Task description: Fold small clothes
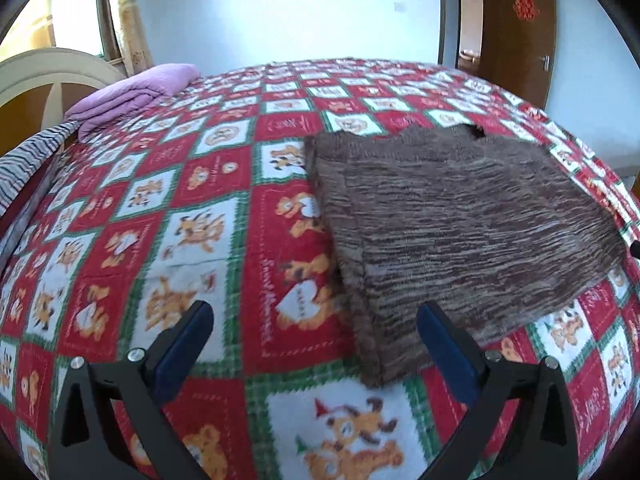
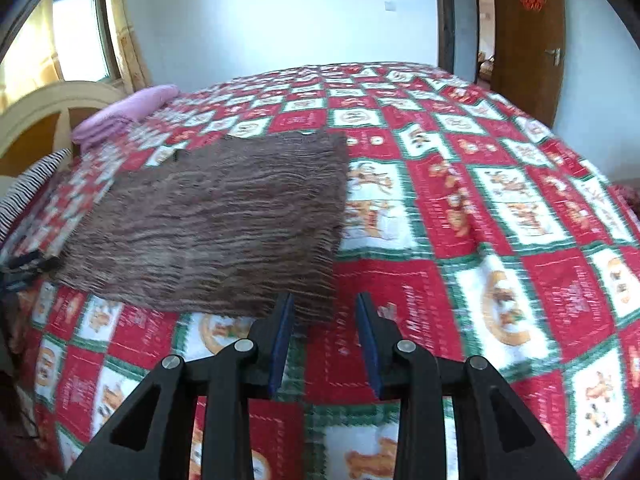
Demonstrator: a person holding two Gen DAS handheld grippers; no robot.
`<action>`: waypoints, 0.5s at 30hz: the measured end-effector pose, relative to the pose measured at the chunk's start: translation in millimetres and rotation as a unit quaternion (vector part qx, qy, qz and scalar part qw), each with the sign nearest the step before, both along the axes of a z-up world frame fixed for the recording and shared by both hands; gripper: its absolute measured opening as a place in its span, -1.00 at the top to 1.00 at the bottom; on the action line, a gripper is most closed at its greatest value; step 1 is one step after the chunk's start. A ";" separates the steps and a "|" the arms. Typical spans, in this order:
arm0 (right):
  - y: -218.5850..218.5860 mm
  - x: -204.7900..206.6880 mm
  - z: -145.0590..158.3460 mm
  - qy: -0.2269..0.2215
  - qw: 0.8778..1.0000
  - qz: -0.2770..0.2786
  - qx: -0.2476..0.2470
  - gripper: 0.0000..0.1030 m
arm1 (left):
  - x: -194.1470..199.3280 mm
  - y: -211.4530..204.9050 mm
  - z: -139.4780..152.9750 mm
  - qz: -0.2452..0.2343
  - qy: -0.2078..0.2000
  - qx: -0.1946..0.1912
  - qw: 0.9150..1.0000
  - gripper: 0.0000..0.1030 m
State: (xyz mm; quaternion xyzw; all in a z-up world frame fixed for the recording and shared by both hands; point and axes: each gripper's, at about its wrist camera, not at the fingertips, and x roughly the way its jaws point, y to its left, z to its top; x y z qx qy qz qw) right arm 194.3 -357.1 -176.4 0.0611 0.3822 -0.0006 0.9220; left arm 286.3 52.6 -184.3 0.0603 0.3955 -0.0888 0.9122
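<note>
A brown striped knitted garment lies flat on the bed, sleeves folded in, forming a rough rectangle. My left gripper is wide open and empty, just above the bed at the garment's near left corner. In the right wrist view the same garment lies left of centre. My right gripper is open, narrower, and empty, hovering at the garment's near right corner.
The bed is covered by a red, green and white checked quilt with bear prints. A folded purple blanket and a striped pillow lie at the headboard end. A brown door stands behind the bed.
</note>
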 end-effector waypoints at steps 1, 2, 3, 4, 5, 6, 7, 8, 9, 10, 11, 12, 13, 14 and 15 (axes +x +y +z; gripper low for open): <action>2.7 4.3 -1.0 0.002 1.000 0.002 0.003 0.36 | 4.6 -2.9 -3.8 0.003 0.011 0.005 1.000 -1.00; 3.3 12.9 -6.1 0.011 1.000 0.004 0.009 0.36 | 8.6 -4.7 -8.8 0.008 0.026 0.011 1.000 -1.00; 3.3 18.0 -10.9 0.022 1.000 0.004 0.013 0.36 | 11.0 -5.7 -13.2 0.010 0.037 0.017 0.999 -1.00; 3.0 20.6 -15.6 0.035 0.999 0.001 0.018 0.43 | 11.9 -5.8 -16.3 0.011 0.044 0.017 0.999 -1.00; 3.0 22.4 -21.3 0.050 0.998 0.001 0.027 0.55 | 11.6 -3.9 -16.8 0.012 0.046 0.011 0.999 -1.00; 4.0 21.0 -22.2 0.052 0.998 0.003 0.024 0.59 | 11.3 -2.1 -17.5 0.012 0.051 0.007 0.999 -1.00; 7.2 18.6 -22.5 0.057 0.998 0.007 0.014 0.65 | 11.4 -0.3 -19.1 0.012 0.059 0.002 0.998 -1.00; 11.1 15.1 -22.2 0.062 0.998 0.012 0.003 0.68 | 10.2 1.8 -20.7 0.012 0.064 -0.005 0.998 -1.00; 14.3 11.1 -22.4 0.065 0.998 0.014 -0.006 0.69 | 7.9 2.2 -21.3 0.010 0.064 -0.005 0.998 -1.00; 15.1 9.7 -23.0 0.065 0.998 0.015 -0.012 0.69 | 4.5 1.3 -21.6 0.007 0.063 0.000 0.998 -1.00; 17.0 8.4 -24.1 0.062 0.998 0.017 -0.022 0.69 | 2.3 -0.1 -21.9 0.006 0.060 0.004 0.998 -1.00; 17.0 9.3 -25.6 0.059 0.998 0.020 -0.027 0.68 | 0.7 -1.1 -22.0 0.007 0.057 0.007 0.998 -1.00; 15.3 11.5 -25.5 0.058 0.998 0.021 -0.027 0.68 | -0.3 -1.9 -21.7 0.006 0.055 0.008 0.998 -1.00; 13.6 14.0 -24.7 0.061 0.998 0.019 -0.023 0.68 | 0.2 -1.2 -21.8 0.006 0.058 0.005 0.998 -1.00; 12.4 14.9 -23.0 0.063 0.998 0.019 -0.020 0.67 | 1.1 0.6 -21.7 0.007 0.060 0.001 0.998 -1.00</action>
